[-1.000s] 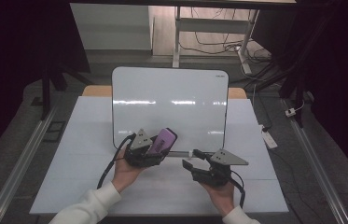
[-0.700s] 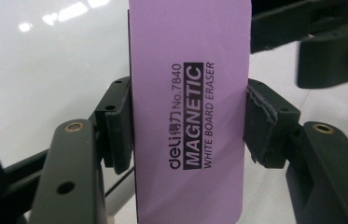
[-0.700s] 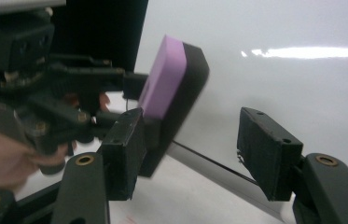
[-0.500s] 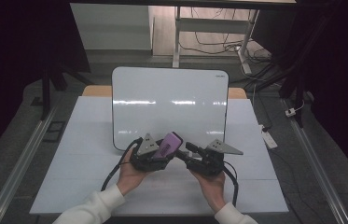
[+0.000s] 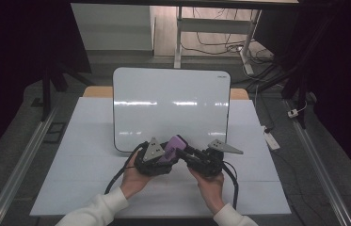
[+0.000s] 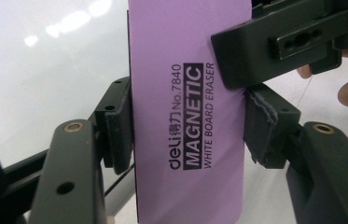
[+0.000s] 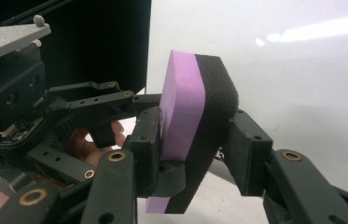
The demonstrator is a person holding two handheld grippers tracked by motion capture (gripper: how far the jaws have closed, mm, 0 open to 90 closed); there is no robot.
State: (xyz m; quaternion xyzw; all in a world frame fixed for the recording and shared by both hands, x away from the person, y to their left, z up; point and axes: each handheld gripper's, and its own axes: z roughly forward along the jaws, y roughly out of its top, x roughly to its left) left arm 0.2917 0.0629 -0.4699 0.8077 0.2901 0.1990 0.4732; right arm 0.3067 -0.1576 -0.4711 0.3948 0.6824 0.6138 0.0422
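While left gripper (image 5: pixel 163 157) jaws clamp eraser (image 5: pixel 174 146) edges, right gripper (image 5: pixel 196 157) jaws close across its faces.

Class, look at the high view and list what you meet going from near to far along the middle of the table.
Person's sleeves → hands on the two hand-held grippers, with the purple eraser between them → whiteboard → far edge of the table.

The surface (image 5: pixel 83 165) is covered in pale white sheeting, with a strip of bare wood showing at its far edge. A whiteboard (image 5: pixel 171 106) (rounded corners, glossy, light streaks reflected across it) rests on the surface at mid-far, its lower edge near the centre.
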